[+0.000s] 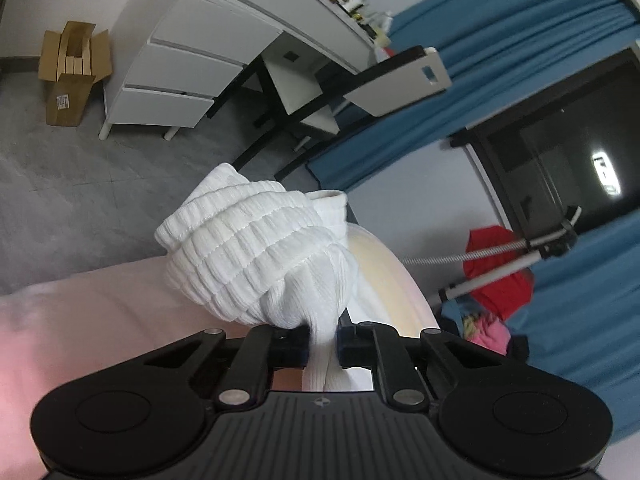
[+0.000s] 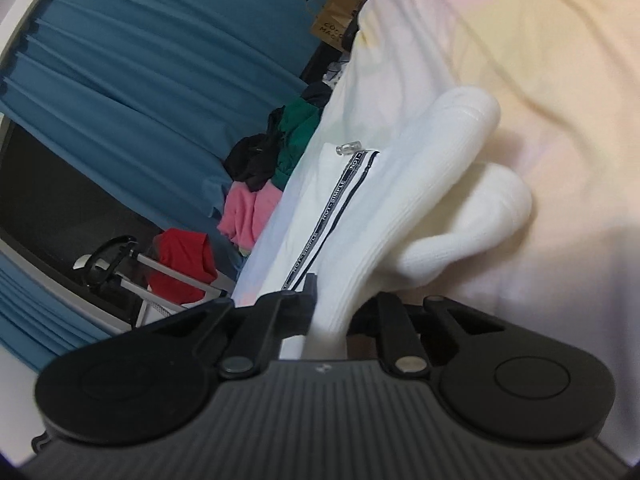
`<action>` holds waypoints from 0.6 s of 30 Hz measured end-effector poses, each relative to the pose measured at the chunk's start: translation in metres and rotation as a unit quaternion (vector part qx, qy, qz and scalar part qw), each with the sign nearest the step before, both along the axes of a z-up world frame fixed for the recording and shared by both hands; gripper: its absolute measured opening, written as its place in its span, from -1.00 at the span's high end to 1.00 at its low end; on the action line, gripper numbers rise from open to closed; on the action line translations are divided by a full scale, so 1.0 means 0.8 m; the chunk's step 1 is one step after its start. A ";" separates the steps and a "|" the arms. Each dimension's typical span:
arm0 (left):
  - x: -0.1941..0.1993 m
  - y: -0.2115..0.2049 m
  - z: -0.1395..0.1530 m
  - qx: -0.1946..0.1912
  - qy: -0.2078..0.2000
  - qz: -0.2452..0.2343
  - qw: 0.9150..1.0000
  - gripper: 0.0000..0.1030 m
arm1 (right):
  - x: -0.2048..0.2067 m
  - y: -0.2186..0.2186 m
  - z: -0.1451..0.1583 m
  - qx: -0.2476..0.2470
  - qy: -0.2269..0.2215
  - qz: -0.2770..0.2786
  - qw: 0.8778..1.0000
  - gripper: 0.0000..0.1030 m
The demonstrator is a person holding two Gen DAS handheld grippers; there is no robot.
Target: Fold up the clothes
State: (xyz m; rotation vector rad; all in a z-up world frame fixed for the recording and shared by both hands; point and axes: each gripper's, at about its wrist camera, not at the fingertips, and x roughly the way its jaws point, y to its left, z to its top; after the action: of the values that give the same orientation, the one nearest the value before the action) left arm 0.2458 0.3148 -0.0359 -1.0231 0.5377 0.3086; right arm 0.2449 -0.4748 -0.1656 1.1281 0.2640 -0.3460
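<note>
A white ribbed garment [image 1: 256,252] bunches up in front of my left gripper [image 1: 323,343], which is shut on a pinch of its cloth, above the pale pastel bed cover [image 1: 100,312]. In the right wrist view, my right gripper [image 2: 332,312] is shut on white ribbed fabric [image 2: 404,216] whose two rounded folds lie on the bed cover [image 2: 540,80]. Beside it lies a white piece with a black lettered stripe [image 2: 340,196]. Whether both grippers hold the same garment is not clear.
A white drawer desk [image 1: 192,52] and chair [image 1: 392,84] stand on the grey floor, with an open cardboard box [image 1: 72,68]. Blue curtains [image 2: 152,60], a dark window [image 1: 568,140], a rack with a red garment [image 2: 184,264], and pink, green and black clothes [image 2: 264,176] border the bed.
</note>
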 end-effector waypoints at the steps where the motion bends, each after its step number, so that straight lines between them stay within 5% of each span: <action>1: -0.013 0.001 0.011 0.001 0.001 -0.006 1.000 0.76 | -0.014 -0.003 0.002 0.008 0.005 0.000 1.000 0.75; 9: -0.153 0.004 0.058 0.035 0.024 -0.044 0.998 0.75 | -0.123 -0.005 0.009 0.076 0.029 -0.016 0.997 0.75; 13: -0.198 0.007 0.012 0.065 0.073 -0.057 0.994 0.73 | -0.151 -0.005 0.000 0.095 0.047 -0.009 0.994 0.74; 18: -0.224 0.012 -0.045 0.054 0.108 -0.058 0.991 0.69 | -0.155 -0.008 -0.019 0.091 0.071 0.015 0.993 0.74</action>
State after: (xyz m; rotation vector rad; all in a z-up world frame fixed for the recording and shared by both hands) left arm 0.0664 0.3246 -0.0721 -0.8537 0.7647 0.3431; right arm 0.1212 -0.4813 -0.1805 1.2797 0.4447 -0.3824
